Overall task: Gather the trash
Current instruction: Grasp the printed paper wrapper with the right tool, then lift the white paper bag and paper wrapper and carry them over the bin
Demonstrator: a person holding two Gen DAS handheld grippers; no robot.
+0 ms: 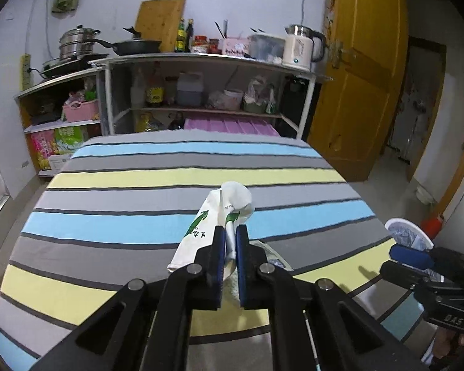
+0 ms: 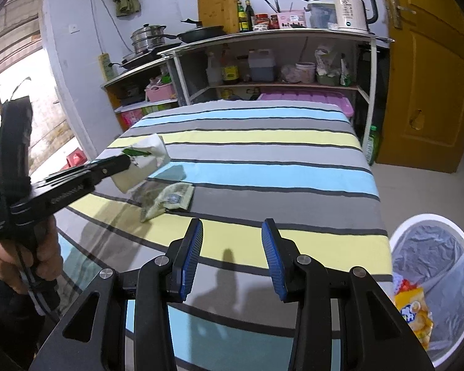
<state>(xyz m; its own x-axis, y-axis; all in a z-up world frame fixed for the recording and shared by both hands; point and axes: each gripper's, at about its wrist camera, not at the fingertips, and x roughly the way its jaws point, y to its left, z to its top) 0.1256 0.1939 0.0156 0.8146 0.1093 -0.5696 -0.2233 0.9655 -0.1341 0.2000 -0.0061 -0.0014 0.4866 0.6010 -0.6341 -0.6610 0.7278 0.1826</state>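
My left hand (image 2: 24,266) grips the handle of the left claw (image 1: 230,241), whose jaws are clamped on a crumpled white paper wrapper with green arrows (image 1: 215,216); in the right wrist view that wrapper (image 2: 145,162) hangs clear of the cloth, over the left side of the desk (image 2: 263,154), throwing a shadow beneath it. The desk wears a striped cover of grey, blue and pale yellow bands. Just right of the held wrapper and lower down, a flattened greenish wrapper (image 2: 167,199) lies on a grey stripe, roughly midway between the desk's left and right edges and towards its near edge. My right claw (image 2: 232,259) hovers above the near edge with its blue pads (image 2: 192,258) apart and nothing between them. Past the desk's near right corner, on the floor, stands a white trash bin (image 2: 400,235) lined with a grey bag, with a yellow and orange snack packet (image 2: 413,312) already inside it. Behind the desk's far edge stand shelves crowded with kitchen things.
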